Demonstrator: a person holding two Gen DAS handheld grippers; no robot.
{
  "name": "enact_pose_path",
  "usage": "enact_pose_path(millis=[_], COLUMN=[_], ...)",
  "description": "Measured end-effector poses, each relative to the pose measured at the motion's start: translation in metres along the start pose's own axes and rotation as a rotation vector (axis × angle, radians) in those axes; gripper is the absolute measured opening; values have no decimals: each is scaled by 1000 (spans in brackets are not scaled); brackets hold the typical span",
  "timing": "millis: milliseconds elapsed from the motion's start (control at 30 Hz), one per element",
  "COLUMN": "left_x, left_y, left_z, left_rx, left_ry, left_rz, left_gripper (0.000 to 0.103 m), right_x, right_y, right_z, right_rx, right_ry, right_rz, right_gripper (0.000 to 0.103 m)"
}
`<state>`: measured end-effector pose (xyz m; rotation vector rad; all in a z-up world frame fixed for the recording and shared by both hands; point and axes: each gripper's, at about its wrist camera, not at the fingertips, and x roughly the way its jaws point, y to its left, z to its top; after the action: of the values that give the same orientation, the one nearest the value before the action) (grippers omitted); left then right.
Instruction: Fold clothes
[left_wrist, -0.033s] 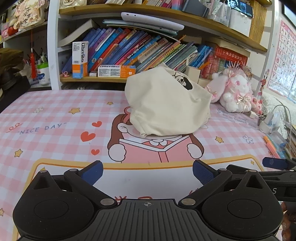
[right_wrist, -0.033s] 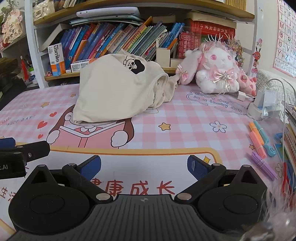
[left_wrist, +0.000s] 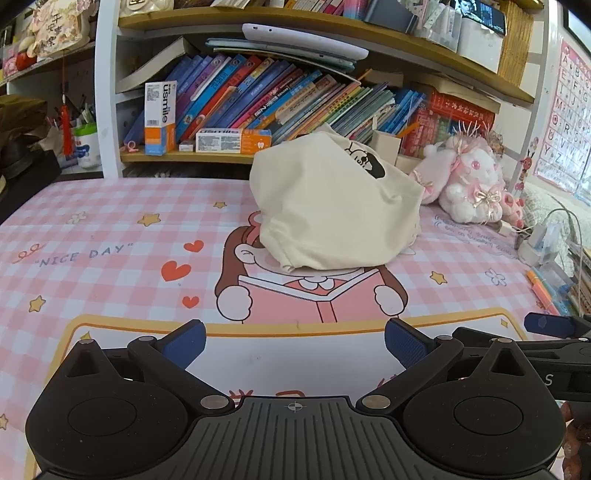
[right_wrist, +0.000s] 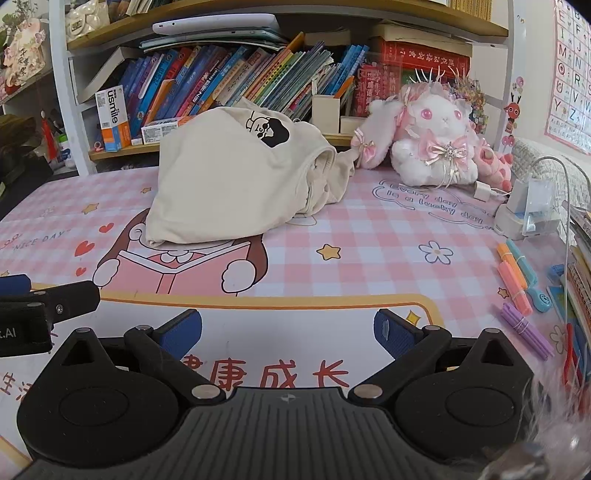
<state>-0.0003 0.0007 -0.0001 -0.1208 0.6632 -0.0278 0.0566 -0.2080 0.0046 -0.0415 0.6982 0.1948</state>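
Cream garment (left_wrist: 332, 206) bunched in a heap toward the far middle of the pink checked desk (left_wrist: 110, 236), just left of a plush rabbit (right_wrist: 432, 144), with left gripper (left_wrist: 294, 341) and right gripper (right_wrist: 288, 332) spread wide, empty, hovering well short of it.

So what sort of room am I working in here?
Probably a child's study desk at home: a pink cartoon desk mat, a shelf of picture books, a plush rabbit and an alphabet chart.

Cream garment (right_wrist: 225, 184) matt soft cloth; desk mat (right_wrist: 369, 266) smooth printed; plush rabbit (right_wrist: 432, 147) fluffy
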Motion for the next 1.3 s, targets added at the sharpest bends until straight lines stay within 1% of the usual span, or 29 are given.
enact_pose_path(millis=[233, 433, 533, 1300], left_x=[1, 0, 0, 5], left_y=[1, -1, 1, -2], left_z=[0, 3, 2, 4], left_rx=[-6, -11, -11, -6], left_ry=[14, 9, 10, 22], left_rz=[7, 14, 12, 18], left_gripper=[103, 103, 103, 103], right_x=[0, 0, -1, 4], right_y=[-1, 0, 2, -1], right_z=[-1, 6, -1, 1], right_rx=[4, 3, -2, -3], right_ry=[10, 16, 8, 12], right_rz=[4, 7, 5, 7], right_gripper=[101, 101, 101, 101])
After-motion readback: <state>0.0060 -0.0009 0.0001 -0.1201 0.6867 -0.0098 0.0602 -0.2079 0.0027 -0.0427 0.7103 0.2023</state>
